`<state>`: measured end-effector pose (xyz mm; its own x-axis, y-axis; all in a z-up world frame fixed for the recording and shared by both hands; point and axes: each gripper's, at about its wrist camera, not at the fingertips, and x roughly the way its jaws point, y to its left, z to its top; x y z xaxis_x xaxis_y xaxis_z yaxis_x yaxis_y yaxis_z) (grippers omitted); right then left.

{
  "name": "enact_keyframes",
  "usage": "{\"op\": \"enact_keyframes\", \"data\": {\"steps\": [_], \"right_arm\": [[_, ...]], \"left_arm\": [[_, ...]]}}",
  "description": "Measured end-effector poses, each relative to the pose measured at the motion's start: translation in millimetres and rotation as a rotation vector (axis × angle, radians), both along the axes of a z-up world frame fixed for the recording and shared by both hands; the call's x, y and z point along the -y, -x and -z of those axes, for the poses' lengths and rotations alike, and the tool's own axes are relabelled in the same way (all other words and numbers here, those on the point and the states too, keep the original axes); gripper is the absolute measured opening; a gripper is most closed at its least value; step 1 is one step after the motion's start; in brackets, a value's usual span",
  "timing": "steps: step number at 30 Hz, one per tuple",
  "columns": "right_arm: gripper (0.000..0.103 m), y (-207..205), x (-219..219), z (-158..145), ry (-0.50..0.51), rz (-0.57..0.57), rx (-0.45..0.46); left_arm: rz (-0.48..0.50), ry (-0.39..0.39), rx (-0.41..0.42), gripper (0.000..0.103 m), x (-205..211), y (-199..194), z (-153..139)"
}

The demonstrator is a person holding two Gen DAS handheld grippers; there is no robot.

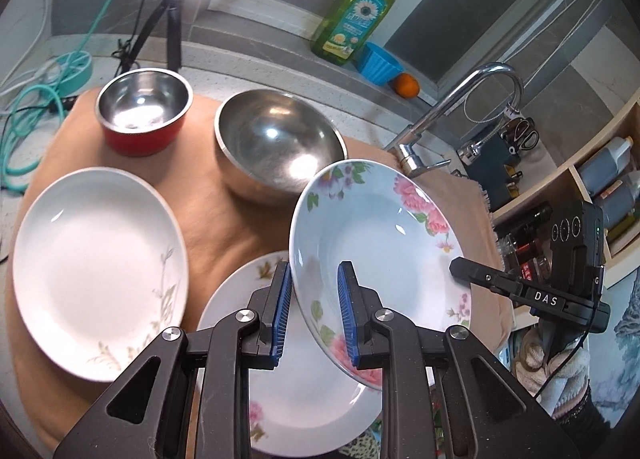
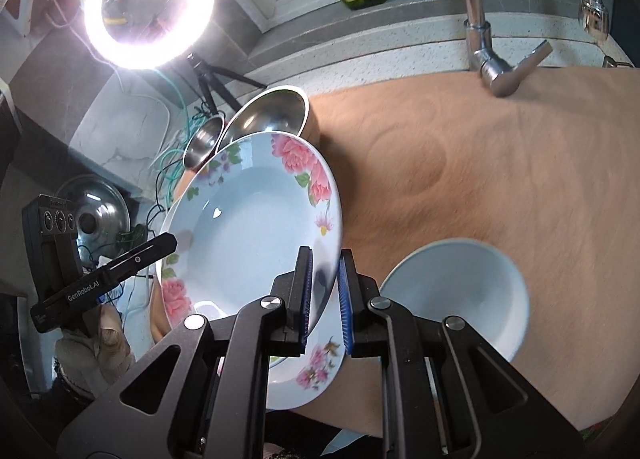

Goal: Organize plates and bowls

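Note:
A pale blue plate with pink flowers is held tilted above a white flowered plate that lies on the tan cloth. My left gripper straddles the blue plate's left rim, its jaws a little apart. My right gripper straddles the same plate's right rim; whether either pinches it I cannot tell. A white plate with grey leaves lies at the left. A large steel bowl and a red steel bowl stand behind. A pale blue bowl sits at the right.
A faucet rises at the cloth's right edge. Dish soap, a blue cup and an orange stand on the back ledge. A ring light on a tripod and cables are at the left. Shelves with bottles are at the right.

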<state>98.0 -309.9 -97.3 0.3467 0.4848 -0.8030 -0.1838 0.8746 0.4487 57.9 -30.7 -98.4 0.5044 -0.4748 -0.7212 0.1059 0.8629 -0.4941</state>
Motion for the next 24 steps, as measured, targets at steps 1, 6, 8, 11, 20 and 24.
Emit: {"op": "enact_keyframes", "data": {"steps": [1, 6, 8, 11, 20, 24], "right_arm": [[0.013, 2.9, -1.9, 1.5, -0.001, -0.001, -0.002], [0.013, 13.7, -10.9, 11.0, 0.0, -0.011, -0.021], [0.013, 17.7, -14.8, 16.2, 0.01, -0.018, -0.029], [0.013, 22.1, -18.0, 23.6, 0.01, -0.018, -0.045], [0.013, 27.4, -29.7, 40.3, 0.045, -0.034, -0.071], [0.013, 28.1, -34.7, 48.9, 0.065, -0.047, -0.086]], "left_arm": [[-0.001, -0.002, -0.002, 0.021, -1.9, 2.1, 0.6], [-0.001, -0.017, -0.02, 0.021, -7.5, 10.4, 6.8], [-0.002, -0.021, -0.032, 0.021, -9.0, 13.2, 10.6], [-0.002, -0.027, -0.047, 0.021, -10.3, 16.4, 17.1], [0.005, -0.046, -0.091, 0.021, -14.1, 24.9, 35.4], [0.005, -0.051, -0.102, 0.021, -14.9, 25.7, 40.1]]}}
